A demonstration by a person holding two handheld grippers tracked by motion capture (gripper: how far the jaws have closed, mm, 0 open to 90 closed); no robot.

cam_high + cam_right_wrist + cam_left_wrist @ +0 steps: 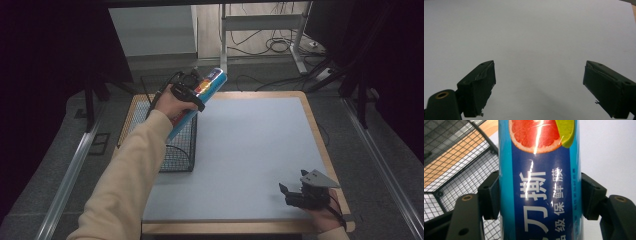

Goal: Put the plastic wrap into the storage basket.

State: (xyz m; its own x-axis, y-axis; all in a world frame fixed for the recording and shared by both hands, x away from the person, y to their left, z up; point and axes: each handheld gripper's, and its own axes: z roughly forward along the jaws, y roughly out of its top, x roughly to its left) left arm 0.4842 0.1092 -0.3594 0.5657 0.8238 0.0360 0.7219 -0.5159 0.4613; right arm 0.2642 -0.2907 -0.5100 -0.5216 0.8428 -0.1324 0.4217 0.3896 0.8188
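Standing at table's left edge, black wire mesh basket [177,150] sits directly under raised long blue cling-film box with grapefruit picture [200,97]; pale grey mat [250,150] covers wooden table [315,130]; box tilted, long axis running from basket up toward far right; left gripper [192,82] clamps box between both jaws across its width; left gripper view shows white characters on label; right gripper [295,192] rests low near mat's near right corner, jaws wide apart, nothing between them.
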